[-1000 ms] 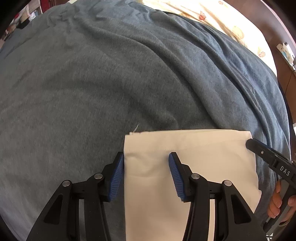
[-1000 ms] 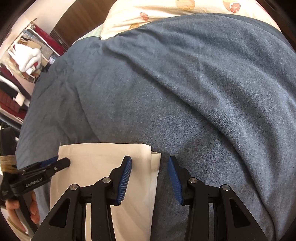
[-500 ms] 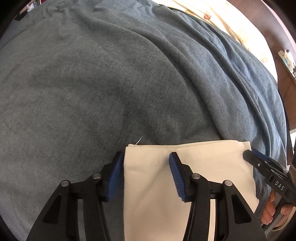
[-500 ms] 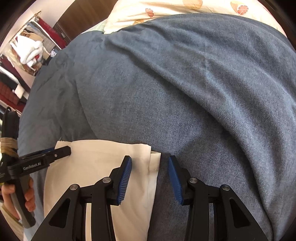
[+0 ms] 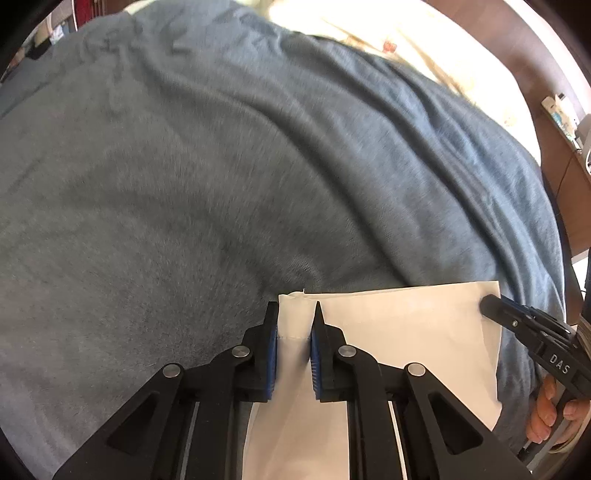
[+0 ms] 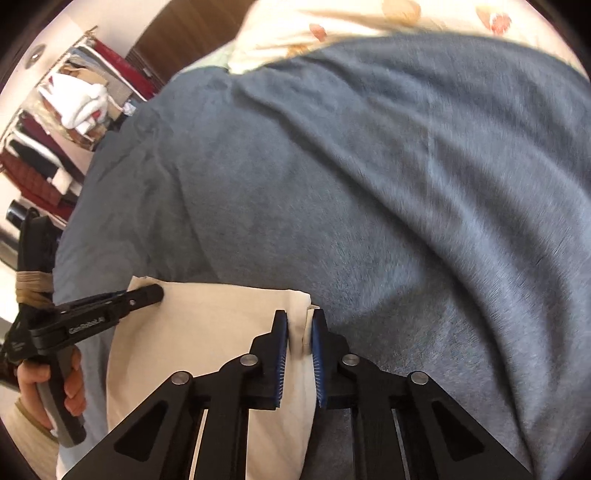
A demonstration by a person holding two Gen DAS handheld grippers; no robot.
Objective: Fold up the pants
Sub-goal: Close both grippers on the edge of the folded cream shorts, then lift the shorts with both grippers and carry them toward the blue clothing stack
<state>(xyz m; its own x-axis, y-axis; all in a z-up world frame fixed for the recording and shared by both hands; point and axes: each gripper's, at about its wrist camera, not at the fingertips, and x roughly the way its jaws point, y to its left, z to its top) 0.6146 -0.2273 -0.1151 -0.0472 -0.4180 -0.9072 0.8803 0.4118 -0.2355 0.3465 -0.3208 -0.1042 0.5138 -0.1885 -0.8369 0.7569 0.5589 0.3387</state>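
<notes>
The white pants [image 5: 402,332] lie folded into a flat strip on a blue-grey blanket [image 5: 221,166]. My left gripper [image 5: 294,314] is shut on the left corner of their far edge, with cloth pinched between the blue pads. My right gripper [image 6: 298,319] is shut on the right corner of the same edge of the pants [image 6: 207,325]. Each gripper shows in the other's view: the right one [image 5: 491,306] at the pants' right corner, the left one [image 6: 157,293] at the left corner.
A cream patterned sheet [image 6: 351,26] lies beyond the blanket [image 6: 369,184]. Shelves with stacked clothes [image 6: 66,122] stand at the far left. A wooden headboard and side table [image 5: 565,122] are at the right. The operator's hands hold both handles.
Both grippers were open, straddling the pants' far corners; now both have closed on the cloth. The views have shifted slightly, with motion blur.
</notes>
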